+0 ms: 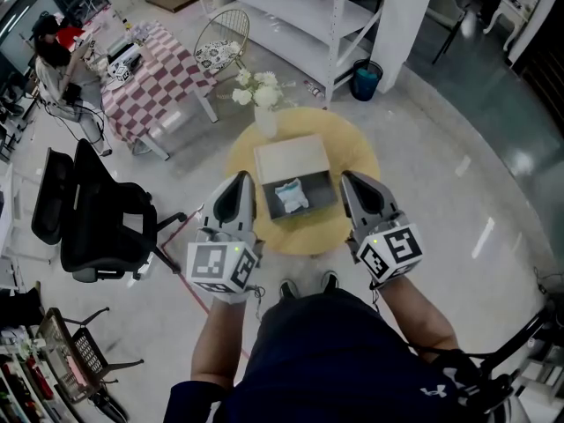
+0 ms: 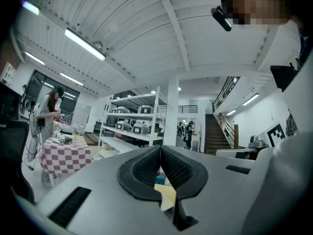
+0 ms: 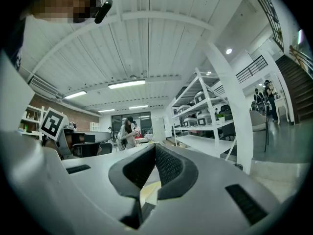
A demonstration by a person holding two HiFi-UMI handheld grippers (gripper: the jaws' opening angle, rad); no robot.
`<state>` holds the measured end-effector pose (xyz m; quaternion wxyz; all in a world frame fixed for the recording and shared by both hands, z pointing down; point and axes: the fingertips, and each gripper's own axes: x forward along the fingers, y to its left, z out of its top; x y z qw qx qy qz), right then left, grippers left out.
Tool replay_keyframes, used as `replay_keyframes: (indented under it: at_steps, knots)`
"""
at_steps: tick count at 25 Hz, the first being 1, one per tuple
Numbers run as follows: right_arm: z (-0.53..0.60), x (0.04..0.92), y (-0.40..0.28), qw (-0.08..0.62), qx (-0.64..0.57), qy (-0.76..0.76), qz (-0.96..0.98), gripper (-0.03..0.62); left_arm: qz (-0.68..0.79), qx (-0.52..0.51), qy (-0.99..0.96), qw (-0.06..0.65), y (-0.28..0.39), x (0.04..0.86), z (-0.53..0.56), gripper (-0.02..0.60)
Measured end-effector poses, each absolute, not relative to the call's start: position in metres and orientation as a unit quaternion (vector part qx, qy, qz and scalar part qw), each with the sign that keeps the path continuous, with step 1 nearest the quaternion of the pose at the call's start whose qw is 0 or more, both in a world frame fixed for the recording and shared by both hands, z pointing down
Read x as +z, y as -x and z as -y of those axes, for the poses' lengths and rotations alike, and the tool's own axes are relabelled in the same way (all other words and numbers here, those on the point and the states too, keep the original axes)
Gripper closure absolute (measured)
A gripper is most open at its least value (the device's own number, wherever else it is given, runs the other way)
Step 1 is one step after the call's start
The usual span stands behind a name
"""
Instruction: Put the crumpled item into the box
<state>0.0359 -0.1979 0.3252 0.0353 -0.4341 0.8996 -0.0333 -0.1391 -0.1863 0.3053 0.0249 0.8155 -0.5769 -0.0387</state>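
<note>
Item in box; both grippers shut and empty.
The crumpled item (image 1: 291, 194) is seen lying inside the open box (image 1: 306, 214), which is set on a round table (image 1: 357, 144). The box is flanked by the left gripper (image 1: 240, 181) and the right gripper (image 1: 355, 181), both held level. Each gripper's jaws are pressed together, and nothing is caught between them.

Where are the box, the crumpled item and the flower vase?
box (image 1: 291, 157): head view, on its pale open lid.
crumpled item (image 1: 291, 196): head view, on its middle, inside the box.
flower vase (image 1: 265, 122): head view, on the white vase body below the blooms.
</note>
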Motion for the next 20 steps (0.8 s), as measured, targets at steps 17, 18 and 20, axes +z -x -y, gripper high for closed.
replay_keyframes:
  at_steps: [17, 18, 20]
  knots:
    - [0.207, 0.323, -0.031, 0.04, -0.037, 0.432, -0.9, 0.592, 0.578, -0.036, -0.815, 0.031, 0.143, 0.31, 0.198, 0.563]
    - [0.207, 0.323, -0.03, 0.04, -0.037, 0.432, -0.9, 0.592, 0.578, -0.036, -0.815, 0.031, 0.144, 0.31, 0.198, 0.563]
    - [0.208, 0.323, -0.03, 0.039, -0.038, 0.433, -0.9, 0.592, 0.577, -0.035, -0.816, 0.031, 0.144, 0.31, 0.199, 0.563]
